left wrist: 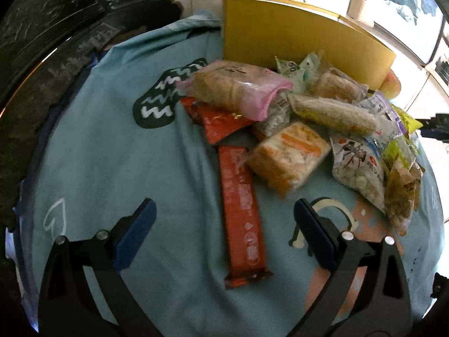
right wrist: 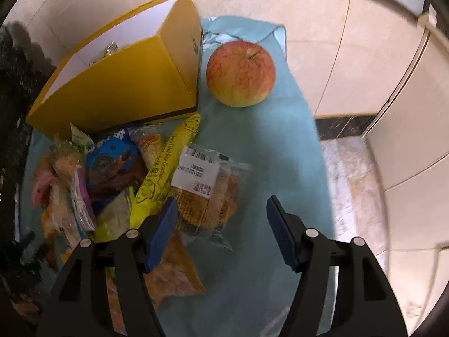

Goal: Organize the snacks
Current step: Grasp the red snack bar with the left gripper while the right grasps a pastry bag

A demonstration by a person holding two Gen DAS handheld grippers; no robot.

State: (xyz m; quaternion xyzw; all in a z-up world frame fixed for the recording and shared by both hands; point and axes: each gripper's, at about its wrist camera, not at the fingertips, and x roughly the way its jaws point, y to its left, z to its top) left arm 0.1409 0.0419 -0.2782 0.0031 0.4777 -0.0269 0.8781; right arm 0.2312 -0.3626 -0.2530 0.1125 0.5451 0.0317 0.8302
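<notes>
My left claw (left wrist: 224,219) hangs with its blue-padded jaws spread wide and empty over the light blue cloth (left wrist: 112,154), and the long orange foil-wrapped snack bar (left wrist: 242,213) lies between them, its long axis running straight away from me toward the heap of wrapped snacks (left wrist: 308,123) ahead. My right claw (right wrist: 221,224) is also apart and holds nothing. A clear packet of brown biscuits (right wrist: 213,193) lies just ahead near its left pad, a long yellow rice-cracker stick (right wrist: 165,168) slants toward the open yellow cardboard box (right wrist: 126,84), and a red-yellow apple (right wrist: 240,73) sits beyond.
</notes>
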